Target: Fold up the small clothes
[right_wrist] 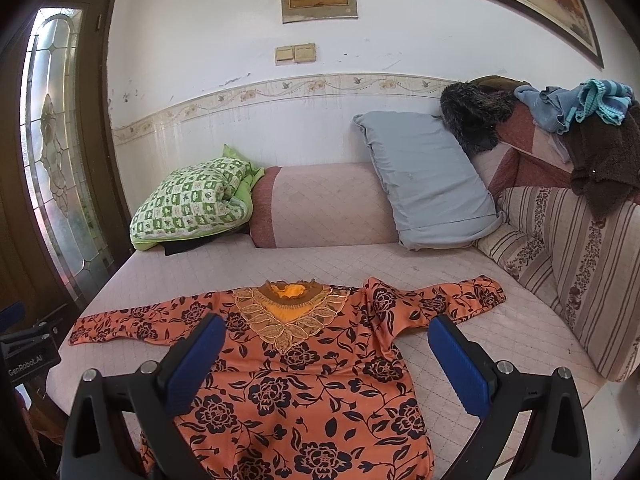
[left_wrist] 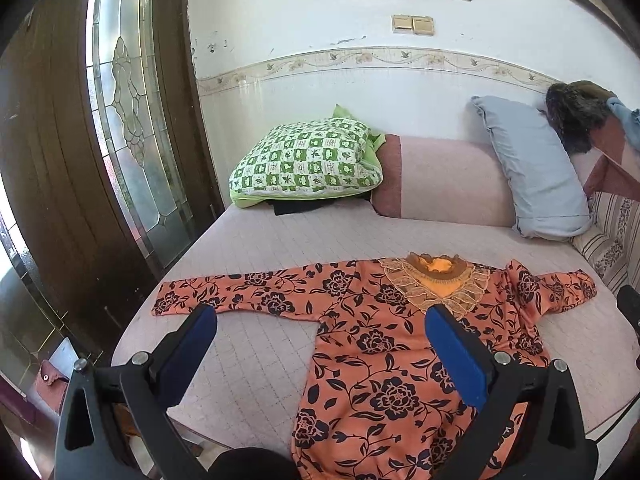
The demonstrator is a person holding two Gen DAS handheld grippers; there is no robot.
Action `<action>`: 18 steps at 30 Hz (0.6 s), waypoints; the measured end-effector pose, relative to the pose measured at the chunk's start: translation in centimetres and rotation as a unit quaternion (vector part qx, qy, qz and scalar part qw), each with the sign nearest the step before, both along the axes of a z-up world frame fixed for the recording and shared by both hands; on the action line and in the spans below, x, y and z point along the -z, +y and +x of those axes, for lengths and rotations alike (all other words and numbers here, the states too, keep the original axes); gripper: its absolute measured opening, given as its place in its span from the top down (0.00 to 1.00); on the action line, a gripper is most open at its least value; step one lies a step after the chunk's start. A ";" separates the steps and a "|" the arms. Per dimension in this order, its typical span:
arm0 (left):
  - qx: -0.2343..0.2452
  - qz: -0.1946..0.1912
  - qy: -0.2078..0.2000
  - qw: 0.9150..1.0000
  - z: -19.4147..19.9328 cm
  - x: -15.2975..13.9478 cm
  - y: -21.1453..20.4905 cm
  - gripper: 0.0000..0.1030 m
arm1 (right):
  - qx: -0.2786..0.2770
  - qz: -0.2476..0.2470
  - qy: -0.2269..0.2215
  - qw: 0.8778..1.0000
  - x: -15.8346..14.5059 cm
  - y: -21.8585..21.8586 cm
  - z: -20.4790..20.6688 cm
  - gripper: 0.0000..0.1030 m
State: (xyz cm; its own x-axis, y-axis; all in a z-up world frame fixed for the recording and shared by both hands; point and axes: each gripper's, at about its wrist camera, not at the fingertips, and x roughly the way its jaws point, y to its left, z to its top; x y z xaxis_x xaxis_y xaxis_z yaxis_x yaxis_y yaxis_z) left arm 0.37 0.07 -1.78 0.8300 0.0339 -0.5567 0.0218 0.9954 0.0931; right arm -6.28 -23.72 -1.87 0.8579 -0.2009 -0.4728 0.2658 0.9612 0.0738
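An orange blouse (left_wrist: 372, 360) with dark flower print lies flat, front up, on the pink quilted bed (left_wrist: 256, 248), neckline toward the wall, hem at the near edge. Its left sleeve (left_wrist: 240, 292) stretches out straight; the right sleeve (right_wrist: 452, 296) is out too, with folds bunched at the shoulder. Left claw (left_wrist: 320, 340): fingers wide apart, holding nothing, above the blouse's left side. Right claw (right_wrist: 326, 352): fingers likewise apart, empty, above the chest; whether either touches the cloth cannot be judged. A green checked pillow (left_wrist: 308, 160) and a grey pillow (right_wrist: 428, 184) rest against the bolster (right_wrist: 324, 204) at the wall.
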 end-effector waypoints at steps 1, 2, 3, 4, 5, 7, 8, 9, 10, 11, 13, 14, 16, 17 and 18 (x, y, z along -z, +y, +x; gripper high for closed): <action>0.000 -0.001 0.001 1.000 0.2 0.0 0.0 0.00 | 0.000 -0.001 0.001 1.000 0.0 0.1 0.1 0.01; -0.001 -0.001 0.003 1.000 0.3 0.1 0.1 0.00 | 0.000 -0.002 0.002 1.000 0.1 0.1 0.2 0.01; -0.002 -0.001 0.003 1.000 0.4 0.2 0.1 0.00 | 0.000 -0.001 0.003 1.000 0.1 0.1 0.3 0.01; -0.003 0.000 0.004 1.000 0.5 0.3 0.1 0.00 | -0.001 -0.001 0.004 1.000 0.2 0.2 0.4 0.01; -0.004 0.000 0.005 1.000 0.7 0.3 0.2 0.00 | -0.001 0.000 0.005 1.000 0.3 0.1 0.6 0.01; -0.005 0.001 0.008 1.000 1.0 0.5 0.2 0.00 | -0.002 0.000 0.007 1.000 0.4 0.1 0.9 0.01; -0.006 0.002 0.009 1.000 1.2 0.6 0.2 0.00 | -0.003 0.000 0.008 1.000 0.5 0.2 1.0 0.01; -0.007 0.004 0.010 1.000 1.4 0.6 0.2 0.00 | -0.004 0.000 0.009 1.000 0.6 0.2 1.2 0.01; -0.008 0.004 0.011 1.000 1.6 0.7 0.2 0.00 | -0.006 -0.001 0.011 1.000 0.8 0.3 1.4 0.01; -0.008 0.004 0.012 1.000 1.9 0.8 0.1 0.00 | -0.007 -0.001 0.012 1.000 0.9 0.3 1.6 0.01; -0.009 0.005 0.014 1.000 2.4 1.0 0.0 0.00 | -0.007 -0.001 0.017 1.000 1.3 0.2 2.2 0.01; -0.009 0.007 0.015 1.000 2.7 1.1 -0.1 0.00 | -0.007 0.000 0.019 1.000 1.5 0.1 2.5 0.01; -0.009 0.010 0.018 1.000 3.4 1.3 -0.4 0.00 | -0.006 0.005 0.024 1.000 2.0 -0.4 3.1 0.01; -0.008 0.011 0.019 1.000 3.8 1.5 -0.6 0.00 | -0.004 0.007 0.026 1.000 2.3 -0.8 3.4 0.01; -0.006 0.014 0.021 1.000 4.2 1.7 -0.9 0.00 | -0.001 0.008 0.028 1.000 2.7 -1.3 3.7 0.01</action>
